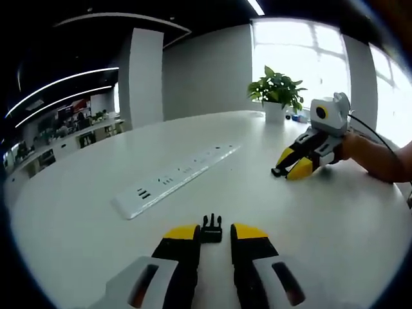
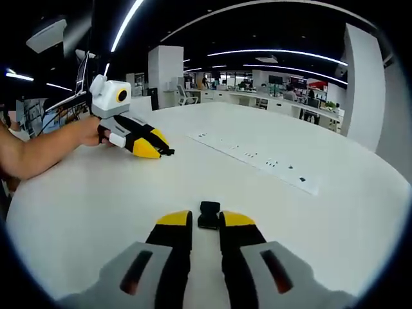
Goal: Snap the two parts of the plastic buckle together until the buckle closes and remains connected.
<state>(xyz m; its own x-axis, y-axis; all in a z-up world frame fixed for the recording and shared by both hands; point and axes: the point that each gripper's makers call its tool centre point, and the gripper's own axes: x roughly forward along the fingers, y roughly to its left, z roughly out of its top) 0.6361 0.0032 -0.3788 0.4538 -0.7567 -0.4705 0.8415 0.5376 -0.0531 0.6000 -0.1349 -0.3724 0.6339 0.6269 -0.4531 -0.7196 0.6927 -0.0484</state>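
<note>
— What is your left gripper (image 1: pixel 214 233) doing?
— I am resting it on the white table (image 1: pixel 77 212), jaws apart, with the pronged buckle part (image 1: pixel 212 228) lying between my yellow tips. The power strip (image 1: pixel 174 177) is lying ahead to the left.
— And the right gripper (image 2: pixel 205 219)?
— I am holding it open too; the socket buckle part (image 2: pixel 208 215) is sitting between its tips, not clamped.
</note>
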